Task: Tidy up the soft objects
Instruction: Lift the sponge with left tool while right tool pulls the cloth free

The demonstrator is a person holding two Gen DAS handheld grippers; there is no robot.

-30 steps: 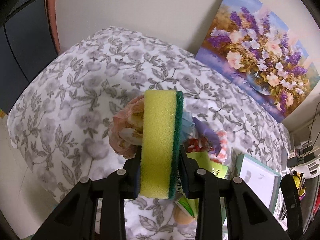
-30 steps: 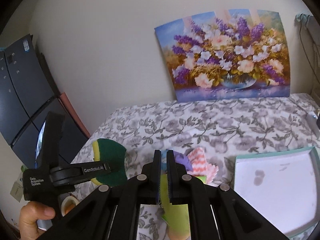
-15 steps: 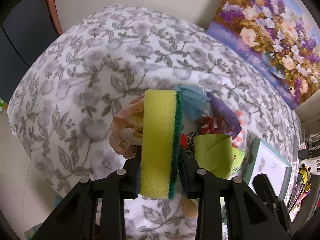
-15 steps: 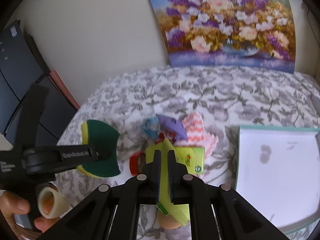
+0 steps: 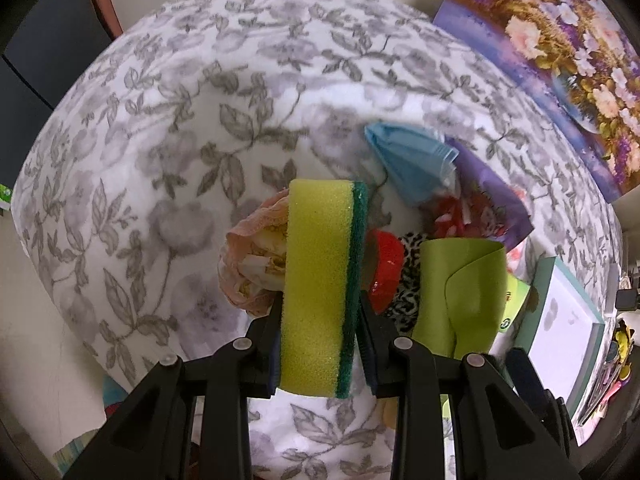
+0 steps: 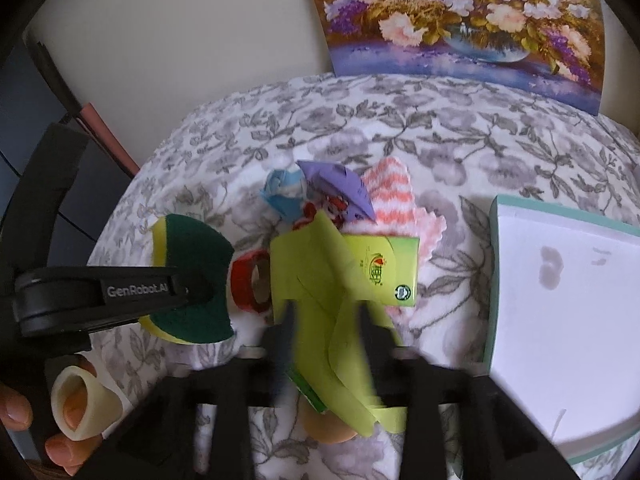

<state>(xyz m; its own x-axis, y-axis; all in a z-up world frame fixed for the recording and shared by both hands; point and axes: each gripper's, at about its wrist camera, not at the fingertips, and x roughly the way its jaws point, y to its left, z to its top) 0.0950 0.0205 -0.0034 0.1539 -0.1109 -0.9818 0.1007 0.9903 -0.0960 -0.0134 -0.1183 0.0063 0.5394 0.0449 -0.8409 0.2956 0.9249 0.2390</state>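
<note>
A yellow sponge with a dark green scrub face [image 5: 320, 280] stands on end between the pads of my left gripper [image 5: 320, 316], which is shut on it above the flowered tablecloth [image 5: 168, 128]. The right wrist view has the same sponge [image 6: 196, 248] and left gripper [image 6: 188, 288] at the left. My right gripper [image 6: 326, 320] is blurred, its jaws opening. A lime green folded sheet [image 6: 312, 280] lies between its fingers, and the pads do not press it. That sheet tops a pile with a blue cloth [image 6: 282, 196], a purple cloth [image 6: 340, 182] and a pink striped cloth [image 6: 394, 192].
A white tray with a teal rim [image 6: 494, 280] sits right of the pile. A red ring [image 6: 244, 280], a green tissue pack [image 6: 384, 268] and a peach cloth [image 5: 248, 256] lie in or beside the pile. A flower painting [image 6: 460, 20] leans on the wall. A hand [image 6: 16, 412] is bottom left.
Both grippers have come down closer to the pile. The right jaws, shut before, now stand apart around the green sheet. The left gripper still holds the sponge.
</note>
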